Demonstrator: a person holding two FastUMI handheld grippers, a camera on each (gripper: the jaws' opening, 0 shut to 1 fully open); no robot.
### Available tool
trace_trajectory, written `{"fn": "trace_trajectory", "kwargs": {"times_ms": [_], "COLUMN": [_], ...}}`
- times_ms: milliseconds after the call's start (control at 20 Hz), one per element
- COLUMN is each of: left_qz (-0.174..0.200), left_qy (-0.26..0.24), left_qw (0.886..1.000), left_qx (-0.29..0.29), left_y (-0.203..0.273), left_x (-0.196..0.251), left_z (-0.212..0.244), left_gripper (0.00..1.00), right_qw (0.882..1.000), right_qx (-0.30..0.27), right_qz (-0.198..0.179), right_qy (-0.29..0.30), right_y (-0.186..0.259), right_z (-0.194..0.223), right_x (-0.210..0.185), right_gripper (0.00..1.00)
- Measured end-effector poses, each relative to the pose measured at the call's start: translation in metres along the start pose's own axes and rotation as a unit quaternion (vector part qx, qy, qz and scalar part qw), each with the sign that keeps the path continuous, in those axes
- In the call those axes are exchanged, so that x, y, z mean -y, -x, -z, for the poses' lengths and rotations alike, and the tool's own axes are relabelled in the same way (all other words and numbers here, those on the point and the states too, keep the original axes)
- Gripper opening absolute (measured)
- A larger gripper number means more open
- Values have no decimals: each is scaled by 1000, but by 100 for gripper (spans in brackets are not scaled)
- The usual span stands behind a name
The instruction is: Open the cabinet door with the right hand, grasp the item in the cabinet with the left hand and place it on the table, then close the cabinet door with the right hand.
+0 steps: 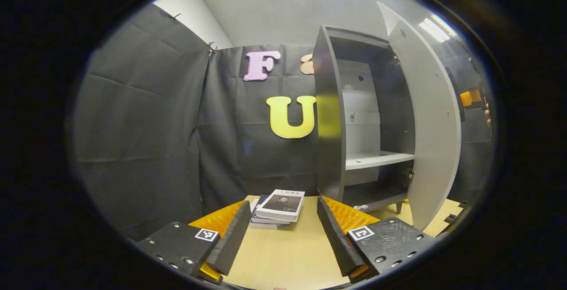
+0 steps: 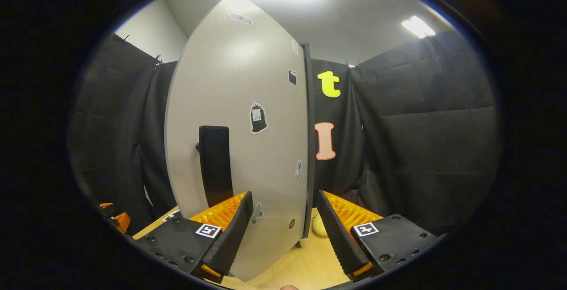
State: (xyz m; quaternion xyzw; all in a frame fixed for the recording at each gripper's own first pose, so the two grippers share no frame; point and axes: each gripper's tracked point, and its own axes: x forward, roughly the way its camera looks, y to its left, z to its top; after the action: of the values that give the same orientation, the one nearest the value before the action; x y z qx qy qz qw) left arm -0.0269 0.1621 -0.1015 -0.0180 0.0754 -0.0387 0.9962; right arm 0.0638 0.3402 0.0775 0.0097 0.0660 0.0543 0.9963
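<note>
The cabinet (image 1: 354, 117) stands on the bench (image 1: 288, 250) with its door (image 1: 432, 130) swung wide open. Inside the cabinet, a pale shelf (image 1: 376, 159) divides the interior; the shelf surface and the compartment below it carry no discernible item. A stack of books (image 1: 278, 208) lies on the bench just beside the cabinet's near side wall, in front of the left claw (image 1: 283, 232). The left claw is open, its fingers spread apart over the bench with nothing between them.

In the right gripper view, the outer face of the door (image 2: 239, 117) stands directly ahead of the right claw (image 2: 283, 228). A dark handle (image 2: 215, 166) is mounted on the door, and several stickers (image 2: 258, 118) are fixed beside it. The right claw is open; the door's lower edge lies between its fingers, and contact cannot be determined. A small pale object (image 2: 318, 226) lies on the bench near the cabinet's base.
</note>
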Motion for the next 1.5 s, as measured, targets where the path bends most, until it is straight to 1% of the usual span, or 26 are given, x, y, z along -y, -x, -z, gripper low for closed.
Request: {"fn": "trace_trajectory", "kwargs": {"times_ms": [100,150,200,250,350,400,450,550,600,650,800,850,900,950,1000,1300,1500], "left_qz": [-6,-8,-11,-12,-13,-13,-14,-17,-17,-14,-3,-1,-3,-5,-5,-4,-11], "left_qy": [0,0,-2,-3,-5,-6,-8,-16,-17,-18,-19,-23,-30,-37,-42,-40,-50], "left_qw": [1000,1000,1000,1000,1000,1000,1000,1000,1000,1000,1000,1000,999,999,999,999,998], "left_qx": [0,-2,-3,-4,-3,0,3,8,12,14,18,19,19,18,20,34,43], "left_y": [0,1,1,2,3,3,2,-1,-4,-7,-13,-15,-15,-15,-16,-12,-8], "left_x": [-5,-8,-11,-14,-15,-15,-14,-8,-2,7,38,46,54,63,74,135,168], "left_z": [-2,-1,0,0,-5,-8,-12,-17,-22,-26,-36,-41,-45,-49,-54,-84,-102], "left_gripper": [90,90,91,90,90,90,90,90,90,90,90,90,90,90,90,90,90], "right_qw": [1000,1000,1000,999,999,999,999,999,999,1000,1000,1000,1000,1000,1000,1000,1000], "right_qx": [-2,-2,-3,-2,0,1,3,9,14,16,16,18,16,13,12,5,7], "right_qz": [-15,-22,-26,-31,-38,-40,-40,-34,-29,-23,-19,-15,-15,-17,-17,-19,-19], "right_qy": [6,9,10,8,5,5,6,10,10,9,4,3,2,2,2,-8,-15], "right_y": [-6,-10,-12,-13,-12,-10,-8,-4,-2,-1,5,5,6,7,7,4,-1], "right_z": [2,2,3,2,3,3,3,1,-1,-1,1,1,3,7,9,19,24], "right_x": [-14,-19,-23,-29,-35,-33,-29,-14,-3,7,37,50,61,69,79,139,173], "right_gripper": [87,89,95,96,98,96,98,98,96,98,96,98,96,98,96,98,98]}}
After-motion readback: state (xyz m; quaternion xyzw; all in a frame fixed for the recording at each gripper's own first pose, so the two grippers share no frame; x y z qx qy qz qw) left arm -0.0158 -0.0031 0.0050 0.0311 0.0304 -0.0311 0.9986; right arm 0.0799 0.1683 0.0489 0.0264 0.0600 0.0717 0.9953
